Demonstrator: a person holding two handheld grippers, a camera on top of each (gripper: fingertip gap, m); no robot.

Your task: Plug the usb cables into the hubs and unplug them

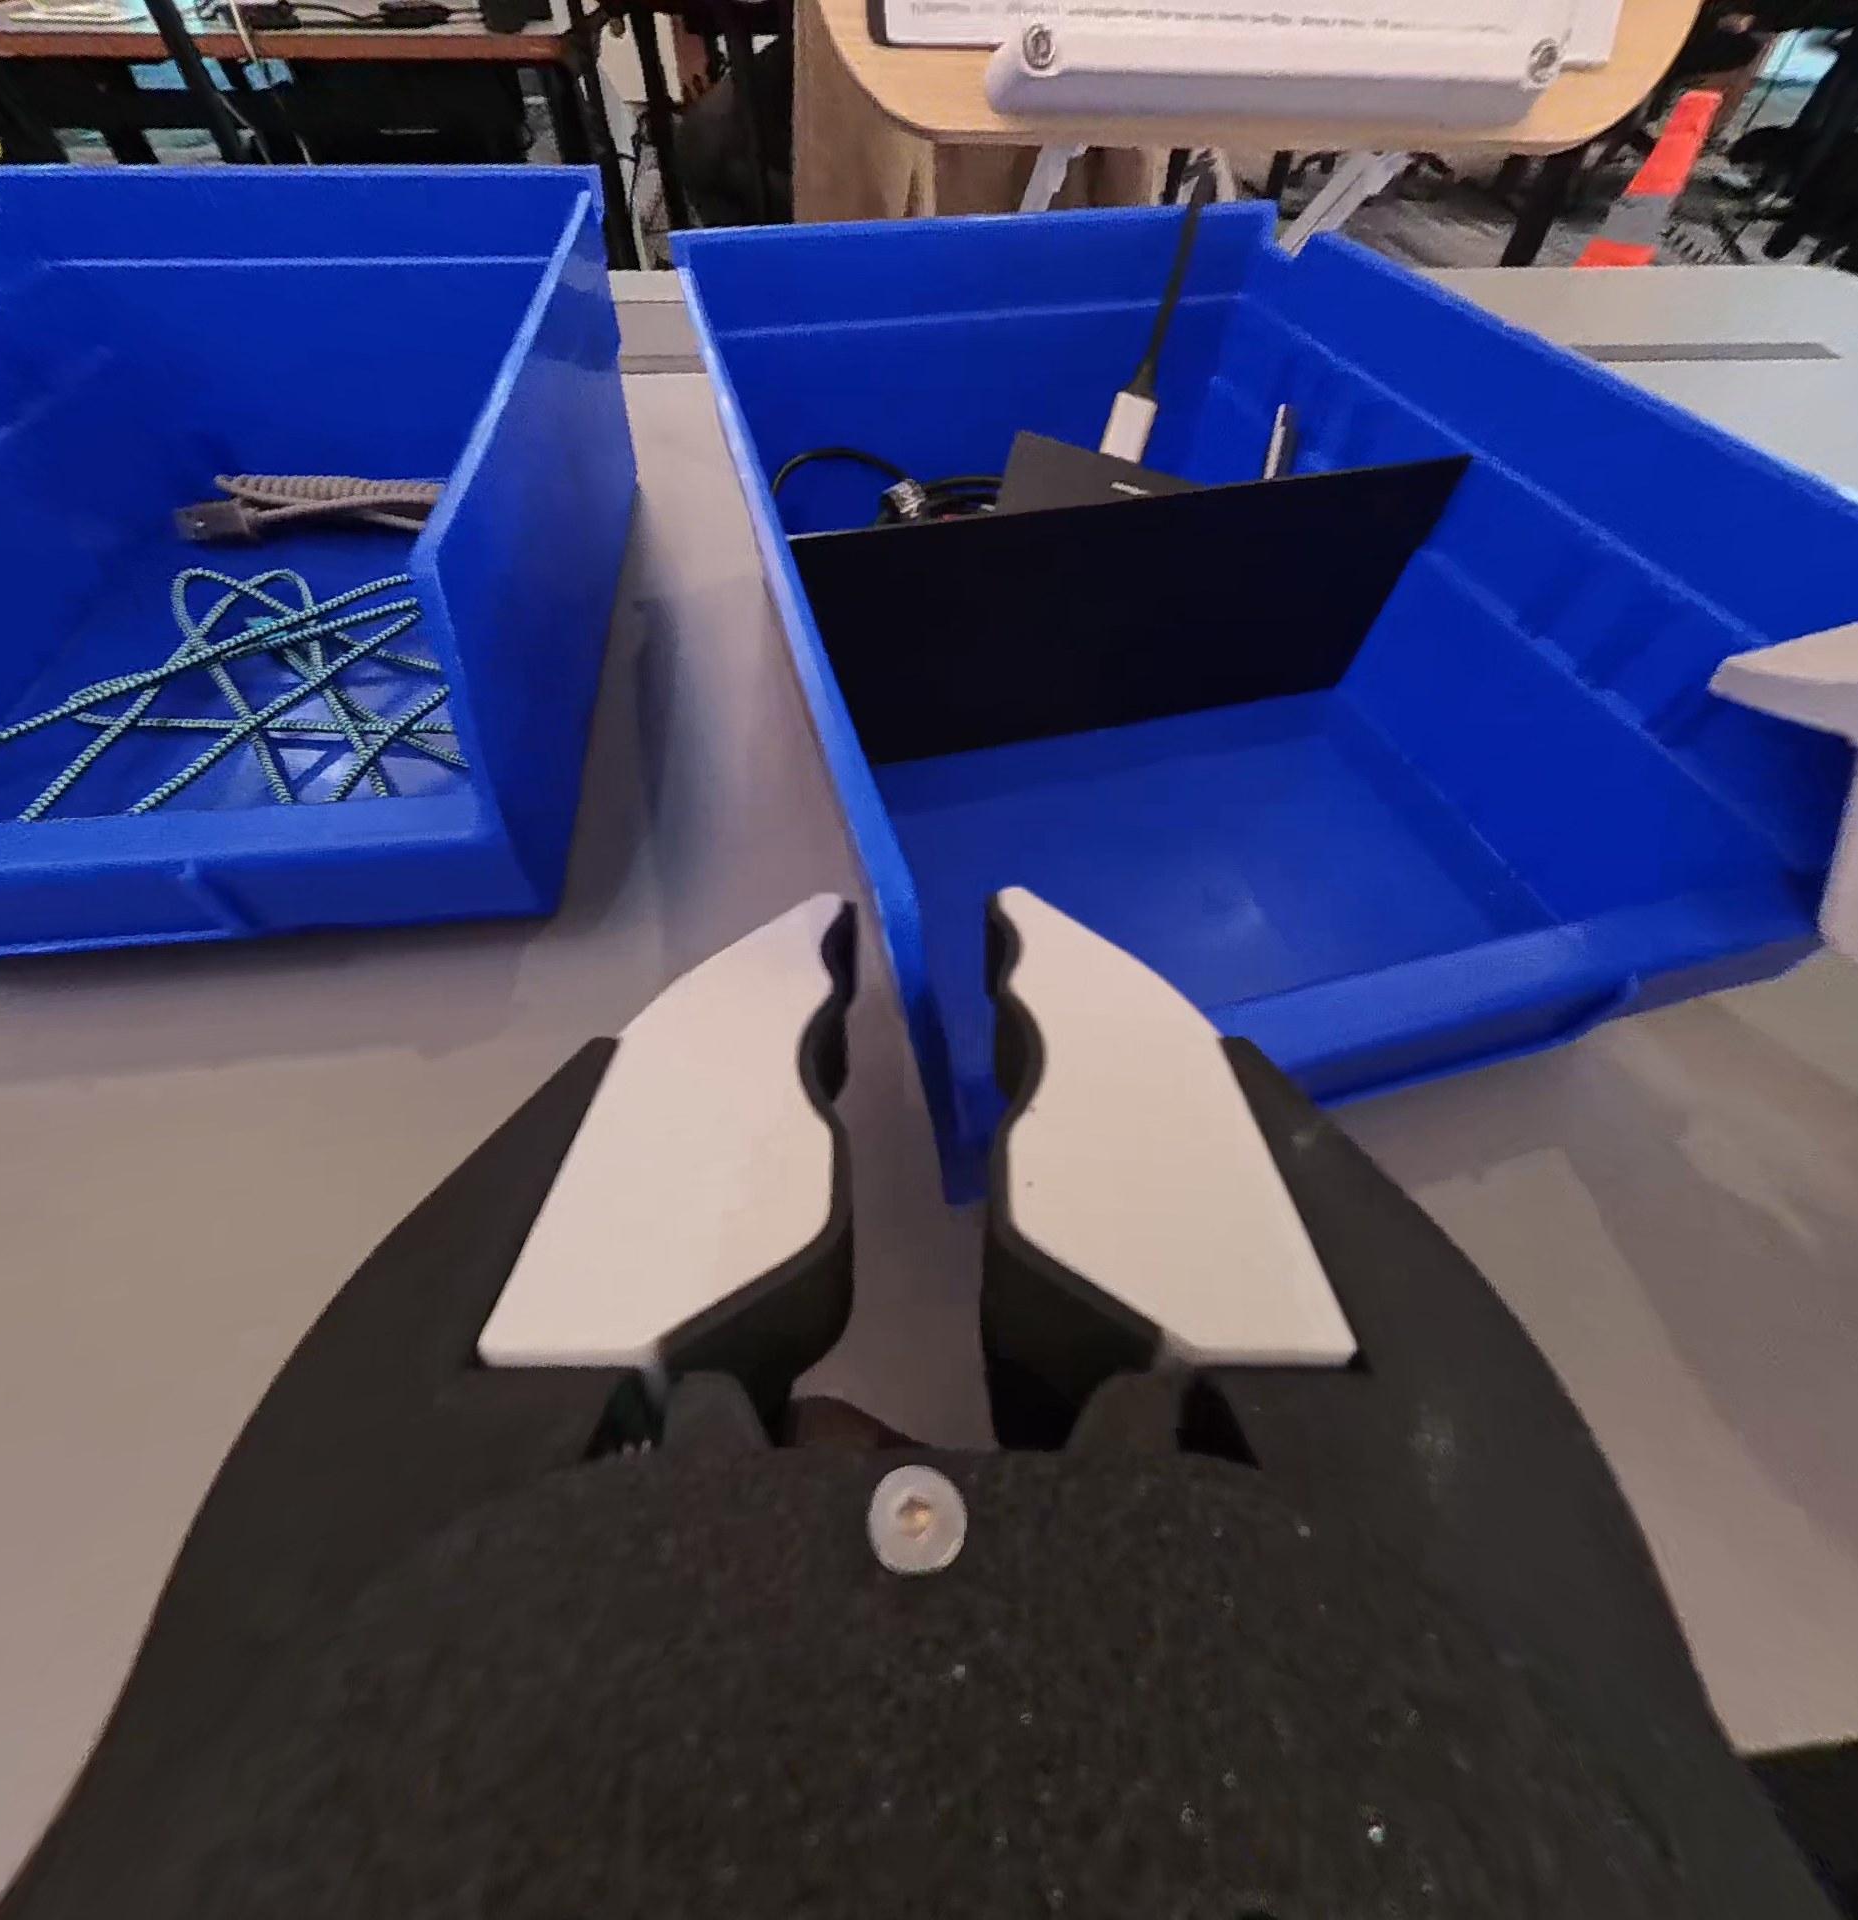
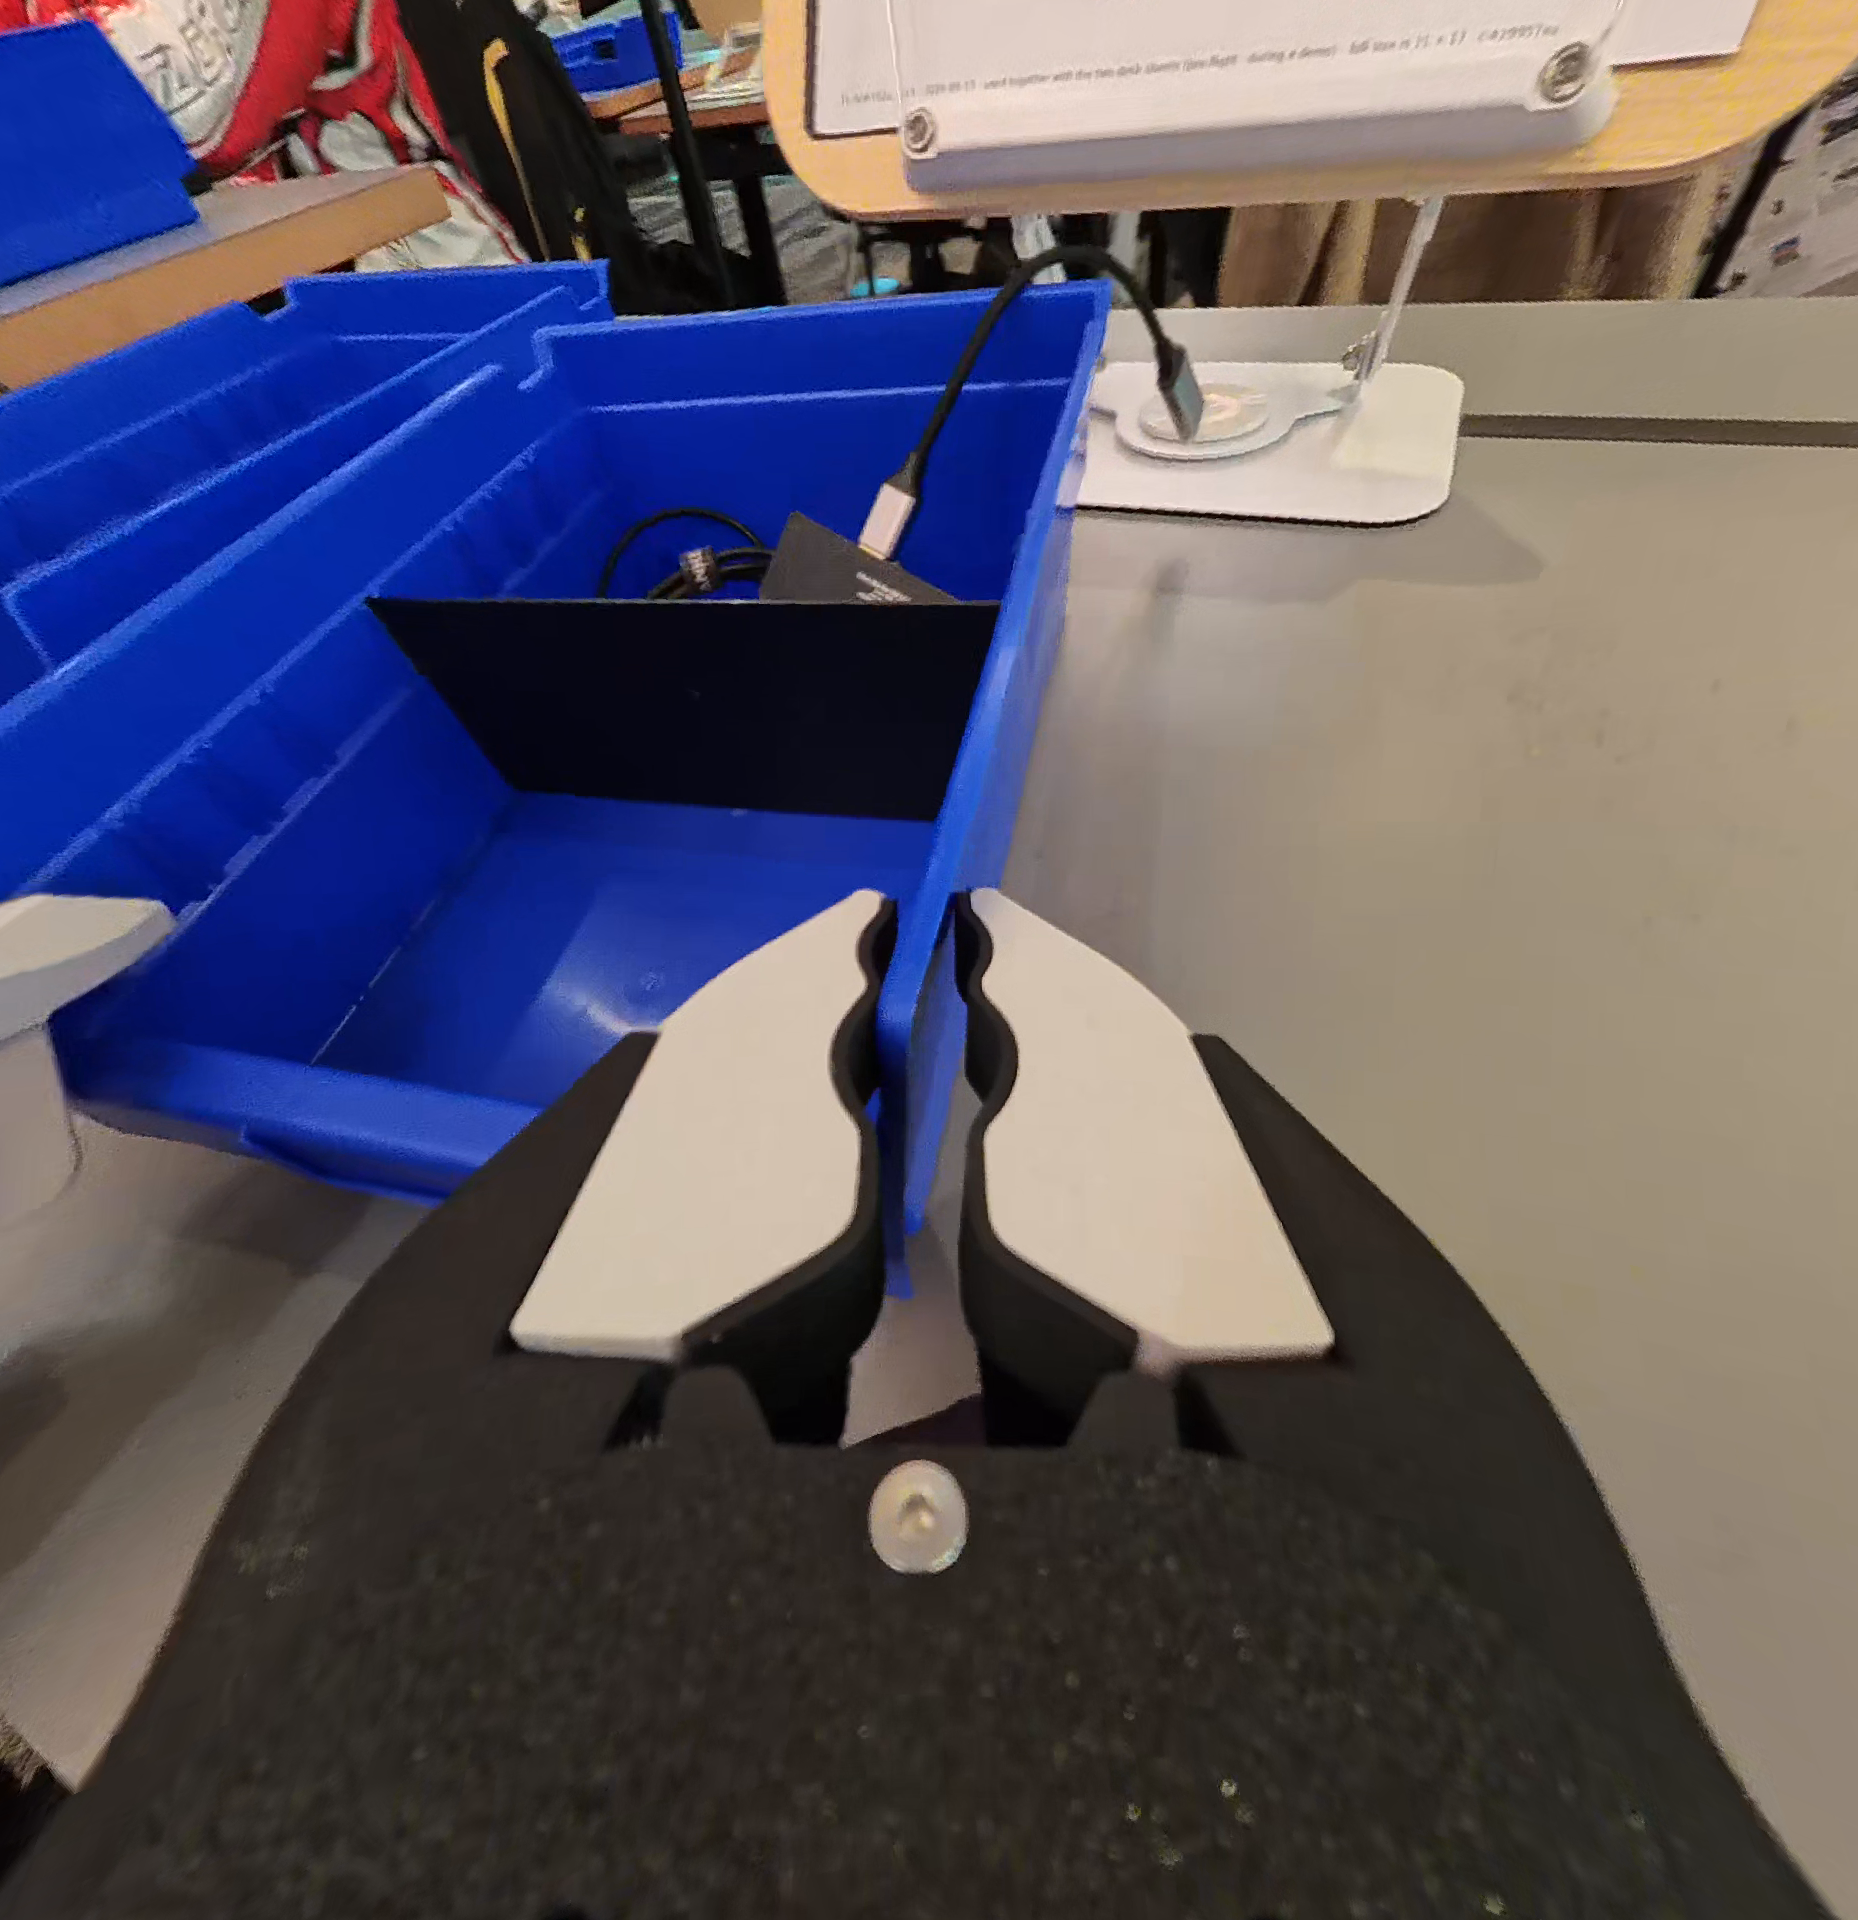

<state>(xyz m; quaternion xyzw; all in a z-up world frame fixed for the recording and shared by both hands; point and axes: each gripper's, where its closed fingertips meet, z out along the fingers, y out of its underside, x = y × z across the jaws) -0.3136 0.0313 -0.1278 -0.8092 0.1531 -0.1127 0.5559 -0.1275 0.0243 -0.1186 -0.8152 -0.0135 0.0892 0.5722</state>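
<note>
A blue bin [image 1: 1590, 436] on the grey table has a black divider [image 1: 1112, 613]. Behind the divider lie a black hub [image 1: 1091, 478], its cable with a silver plug [image 1: 1127, 416], and a coiled black cable [image 1: 852, 483]. My left gripper [image 1: 920, 902] is open, its jaws narrowly apart astride the bin's left wall near the front corner. My right gripper [image 2: 925, 899] is shut on the bin's right wall [image 2: 1008, 727] near the front. The hub [image 2: 852, 582] also shows in the right wrist view, and its cable's far plug [image 2: 1179, 390] hangs outside the bin. The front compartment holds nothing.
A second blue bin [image 1: 520, 582] to the left holds a green braided cable [image 1: 250, 686] and a grey braided cable [image 1: 312, 504]. A white stand base [image 2: 1268, 447] sits on the table [image 2: 1424, 831] right of the bin. A wooden board with a sign holder [image 1: 1268, 73] stands behind. Some 20 cm of space lies between my two pairs of fingers.
</note>
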